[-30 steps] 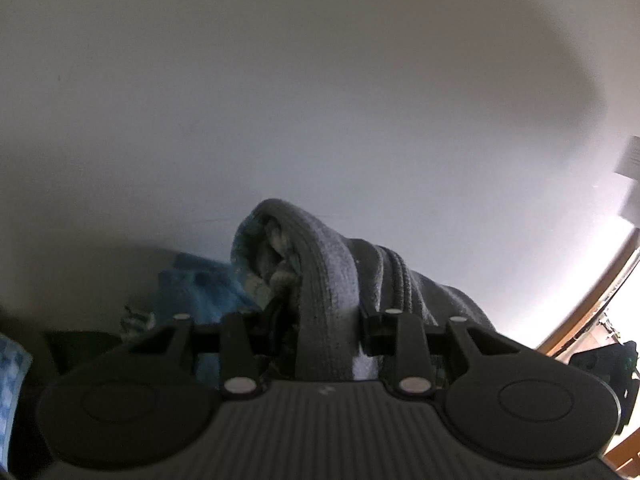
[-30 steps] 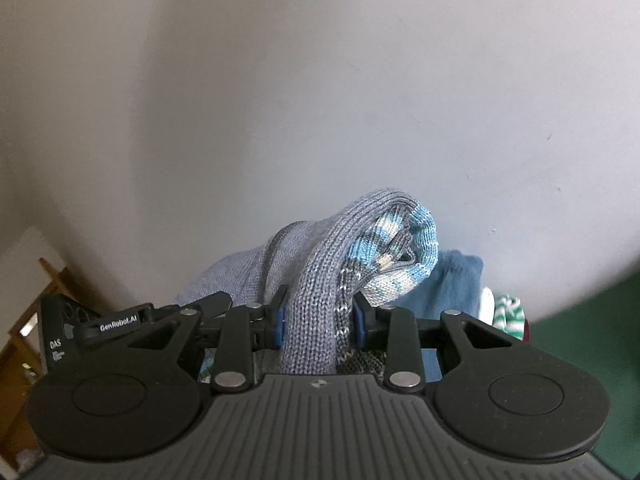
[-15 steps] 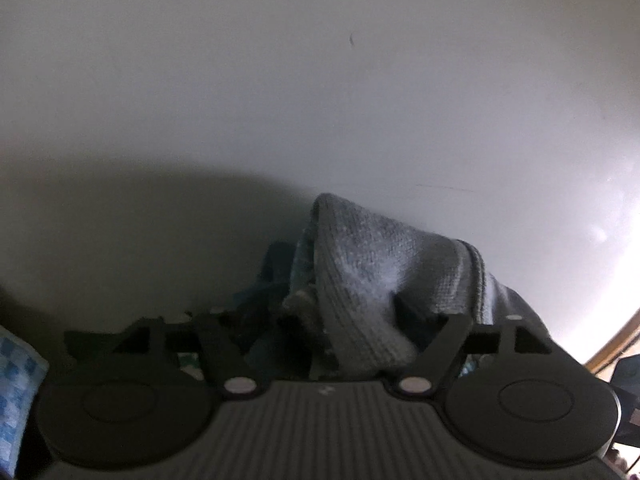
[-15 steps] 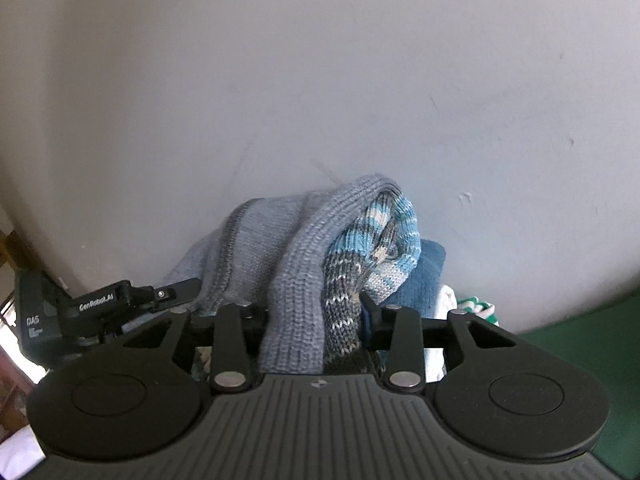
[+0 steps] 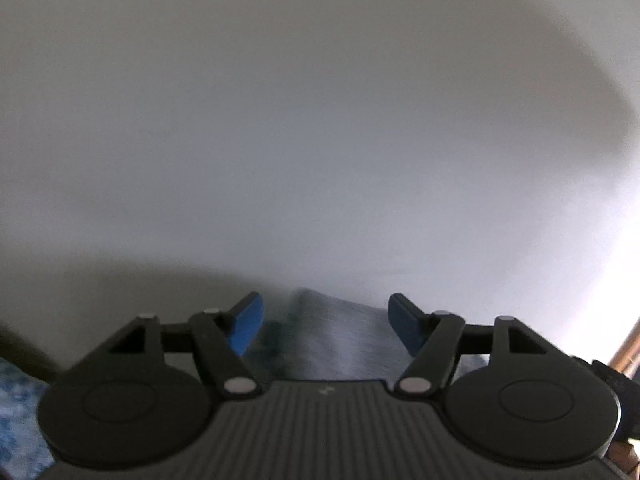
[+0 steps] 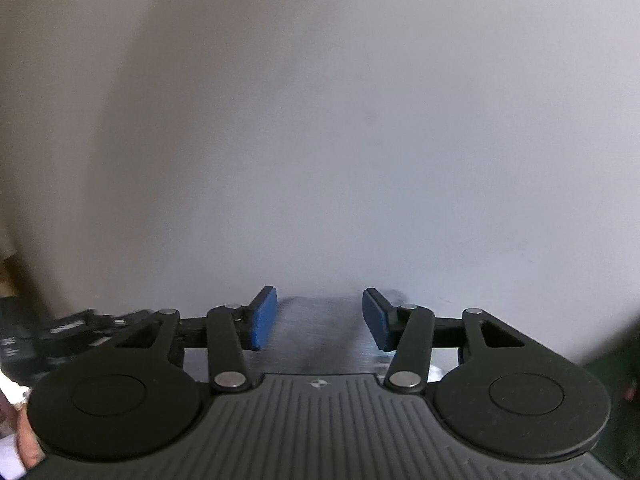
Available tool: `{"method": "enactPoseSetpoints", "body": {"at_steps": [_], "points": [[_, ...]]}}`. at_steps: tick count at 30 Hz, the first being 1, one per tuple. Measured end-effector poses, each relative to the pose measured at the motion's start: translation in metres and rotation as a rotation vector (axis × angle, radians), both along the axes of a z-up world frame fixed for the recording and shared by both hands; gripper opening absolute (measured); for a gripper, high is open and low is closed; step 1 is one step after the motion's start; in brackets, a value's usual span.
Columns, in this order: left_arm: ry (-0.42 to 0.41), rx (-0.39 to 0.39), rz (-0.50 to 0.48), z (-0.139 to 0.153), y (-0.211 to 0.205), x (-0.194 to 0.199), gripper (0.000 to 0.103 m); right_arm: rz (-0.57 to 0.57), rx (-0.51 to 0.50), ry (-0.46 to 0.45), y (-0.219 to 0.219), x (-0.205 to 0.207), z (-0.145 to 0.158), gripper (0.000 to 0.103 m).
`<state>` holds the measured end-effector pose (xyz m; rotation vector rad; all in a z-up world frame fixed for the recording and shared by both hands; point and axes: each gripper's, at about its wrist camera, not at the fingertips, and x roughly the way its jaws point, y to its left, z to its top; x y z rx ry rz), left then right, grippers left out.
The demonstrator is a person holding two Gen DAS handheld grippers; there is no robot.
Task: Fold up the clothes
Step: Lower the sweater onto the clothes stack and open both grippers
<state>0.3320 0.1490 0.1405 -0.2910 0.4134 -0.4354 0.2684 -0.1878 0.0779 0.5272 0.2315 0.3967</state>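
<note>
I am releasing the grey knit garment (image 5: pixel 340 336) at the foot of the white wall (image 5: pixel 320 140). My left tongs (image 5: pixel 325 322) are standing wide, pads clear of the cloth, and are closing slightly at this moment; the garment is lying low between them, untouched on either side. My right tongs (image 6: pixel 319 318) are standing at a moderate gap and are opening; grey cloth (image 6: pixel 320 332) is showing between the blue pads (image 6: pixel 262 318), with no pressing visible. Both views are blurred, so I cannot tell how neatly the fold is lying.

Judgement on the step in hand: the release is being done well only if both tongs are drawing straight back, level with each other, so that no pad is snagging a loop of knit and dragging the top layer off the one beneath. The cloth is thick and soft and is likely to spring up a little; pressing it flat afterwards appears advisable. A blue patterned cloth (image 5: pixel 20 408) is lying at the left edge of the left view, apart from the work.

Differences from the earlier frames: a second ago both tongs were clamping a raised bunch of the garment, its blue-and-white striped inside showing. Now the bunch is sitting lower, the striped part is no longer visible, the pads of both tongs are bare, and the folded blue items behind are out of sight.
</note>
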Motion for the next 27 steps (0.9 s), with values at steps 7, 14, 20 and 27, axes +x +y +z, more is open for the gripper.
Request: {"method": "enactPoseSetpoints", "body": {"at_steps": [7, 14, 20, 27], "points": [[0.103, 0.075, 0.032, -0.053, -0.027, 0.011, 0.066, 0.006, -0.044, 0.141, 0.03, 0.009, -0.019, 0.039], [0.158, 0.016, 0.058, -0.085, -0.01, 0.049, 0.086, -0.025, -0.1, 0.232, 0.048, 0.05, -0.042, 0.032], [0.125, 0.069, 0.076, -0.085, -0.026, 0.045, 0.095, 0.001, -0.183, 0.206, 0.06, 0.065, -0.041, 0.032], [0.023, -0.021, 0.058, -0.056, -0.018, 0.018, 0.078, -0.031, -0.166, 0.059, 0.05, 0.024, -0.015, 0.041]]}}
